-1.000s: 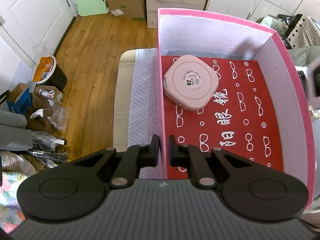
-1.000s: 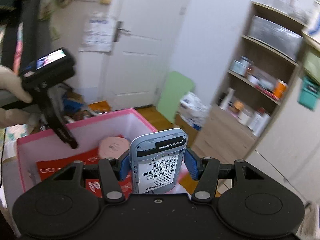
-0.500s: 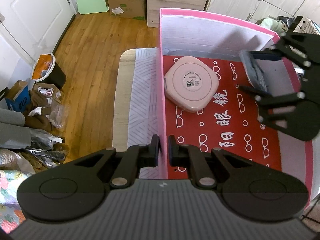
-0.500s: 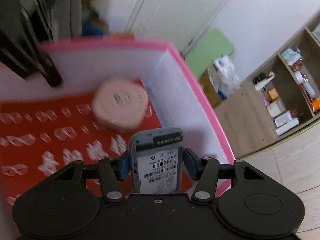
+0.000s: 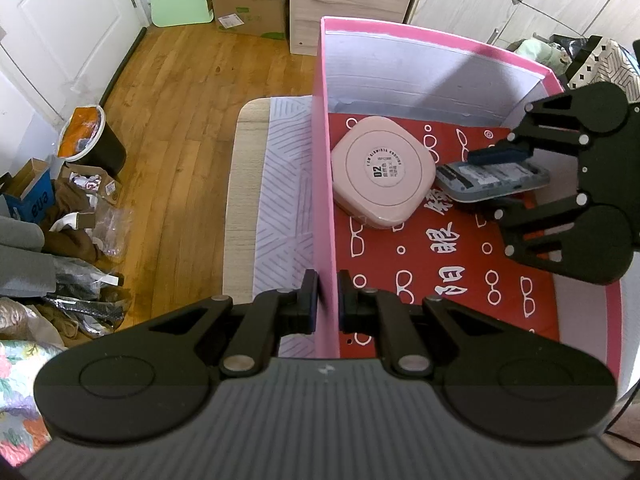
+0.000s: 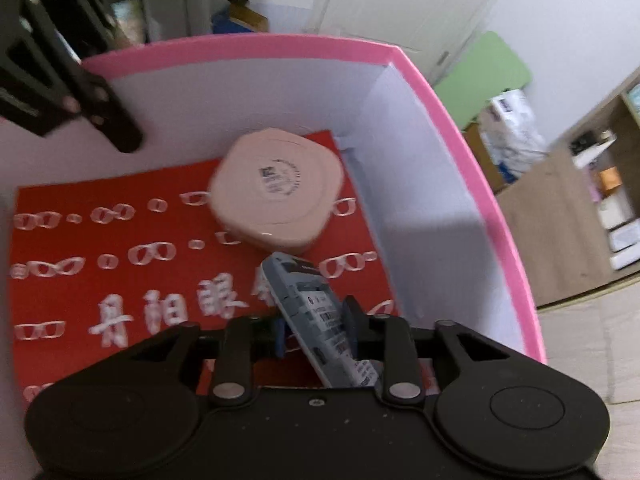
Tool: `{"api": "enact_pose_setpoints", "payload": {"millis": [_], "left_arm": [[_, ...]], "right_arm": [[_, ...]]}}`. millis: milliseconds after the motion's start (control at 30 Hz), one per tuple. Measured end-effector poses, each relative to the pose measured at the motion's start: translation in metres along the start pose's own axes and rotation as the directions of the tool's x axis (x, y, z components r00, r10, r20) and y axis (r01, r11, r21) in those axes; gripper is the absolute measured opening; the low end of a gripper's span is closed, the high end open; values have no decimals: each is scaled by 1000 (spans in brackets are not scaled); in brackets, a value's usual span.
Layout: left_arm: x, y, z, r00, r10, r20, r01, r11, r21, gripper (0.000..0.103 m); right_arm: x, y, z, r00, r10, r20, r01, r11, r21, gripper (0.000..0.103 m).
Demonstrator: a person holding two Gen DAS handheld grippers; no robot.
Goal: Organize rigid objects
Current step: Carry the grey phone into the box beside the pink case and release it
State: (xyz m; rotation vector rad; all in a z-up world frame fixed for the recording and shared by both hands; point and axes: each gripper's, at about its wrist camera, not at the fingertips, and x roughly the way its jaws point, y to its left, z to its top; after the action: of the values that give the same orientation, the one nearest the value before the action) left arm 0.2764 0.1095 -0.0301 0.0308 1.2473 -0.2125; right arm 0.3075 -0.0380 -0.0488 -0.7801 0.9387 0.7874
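Pink box (image 5: 325, 184) on table: left tool (image 5: 328, 300) clamps its wall; right tool (image 6: 316, 330), jaws closing, grips stiff, slick grey device (image 6: 316, 312) edgewise beside pink case (image 5: 382, 172).

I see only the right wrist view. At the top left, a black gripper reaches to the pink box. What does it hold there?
Observer: The left gripper is shut on the left wall of the pink box, one finger inside and one outside.
Operator: What is outside that wall?
Observer: A striped cloth lies along it.
Operator: My picture is blurred. How does the grey device lie?
Observer: The grey device lies almost flat, label up, its end at the edge of the pink case. The right gripper has it between its jaws, which are closing.
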Motion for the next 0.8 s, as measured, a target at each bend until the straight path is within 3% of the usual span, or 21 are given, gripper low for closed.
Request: {"api": "enact_pose_setpoints", "payload": {"millis": [200, 300, 367, 433, 467, 567, 600, 700, 800], "left_arm": [[1, 1, -1, 1000, 0, 2, 0, 1000, -5, 9], [1, 0, -1, 1000, 2, 2, -2, 1000, -5, 9], [1, 0, -1, 1000, 5, 0, -5, 1000, -3, 9], [0, 0, 1, 1000, 5, -7, -5, 1000, 2, 9], [0, 0, 2, 1000, 4, -11, -4, 1000, 3, 9], [-3, -1, 5, 1000, 7, -2, -7, 1000, 10, 9], [-4, -2, 4, 1000, 9, 3, -9, 1000, 11, 9], [-4, -3, 4, 1000, 14, 8, -14, 1000, 17, 9], [-4, -3, 3, 1000, 16, 11, -16, 1000, 19, 9]], "right_arm": [[-4, -10, -3, 1000, 12, 25, -14, 995, 95, 39], [1, -18, -1, 996, -76, 38, 68, 983, 170, 32], [5, -16, -2, 994, -108, 29, 102, 983, 150, 28], [3, -12, -4, 997, -68, 28, 63, 989, 137, 28], [1, -11, -4, 999, -47, 25, 43, 990, 131, 29], [-10, -6, -10, 999, -1, 34, -5, 986, 164, 51], [-14, -7, -13, 999, 26, 48, -35, 982, 185, 51], [-26, -3, -22, 997, 45, 67, -57, 982, 181, 47], [-21, 2, -27, 998, 47, 36, -51, 989, 137, 30]]}}
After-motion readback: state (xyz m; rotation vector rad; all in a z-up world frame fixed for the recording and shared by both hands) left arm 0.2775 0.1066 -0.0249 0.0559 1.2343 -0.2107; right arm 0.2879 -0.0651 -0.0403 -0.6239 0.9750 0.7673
